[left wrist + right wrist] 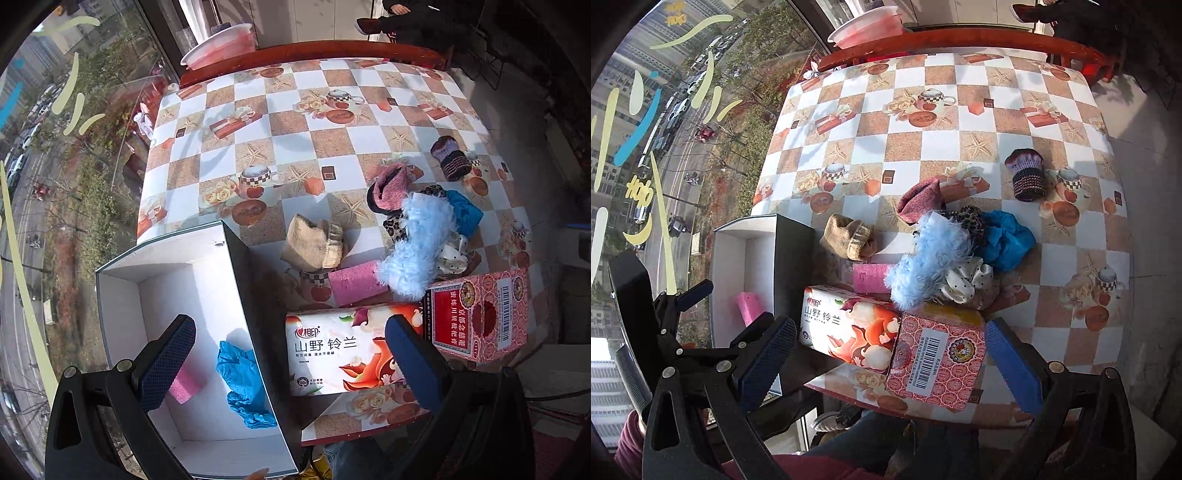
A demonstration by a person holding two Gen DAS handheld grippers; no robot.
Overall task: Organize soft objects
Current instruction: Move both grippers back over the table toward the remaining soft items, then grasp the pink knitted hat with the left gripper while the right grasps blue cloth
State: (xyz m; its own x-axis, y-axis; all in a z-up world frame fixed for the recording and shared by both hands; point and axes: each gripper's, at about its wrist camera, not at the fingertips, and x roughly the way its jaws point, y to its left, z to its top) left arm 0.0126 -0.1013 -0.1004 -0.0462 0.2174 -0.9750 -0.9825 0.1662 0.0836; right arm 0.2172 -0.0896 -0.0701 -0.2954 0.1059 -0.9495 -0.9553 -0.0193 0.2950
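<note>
Left wrist view: your left gripper (290,363) hung with fingers apart and empty over the near wall of the white box (122,291), which already held a blue glove (242,384) and a pink foam block (186,384); the tissue pack (332,354) lay just beside it. Right wrist view: your right gripper (890,360) stood spread, holding nothing, above the red carton (938,360), with the fluffy blue piece (929,254), tan sock (849,236) and pink roll (871,277) unsorted on the table (960,122). Risk, as judged: the tangled pile could drag neighbours off when one piece lifts, or you could grab a carton by mistake.
</note>
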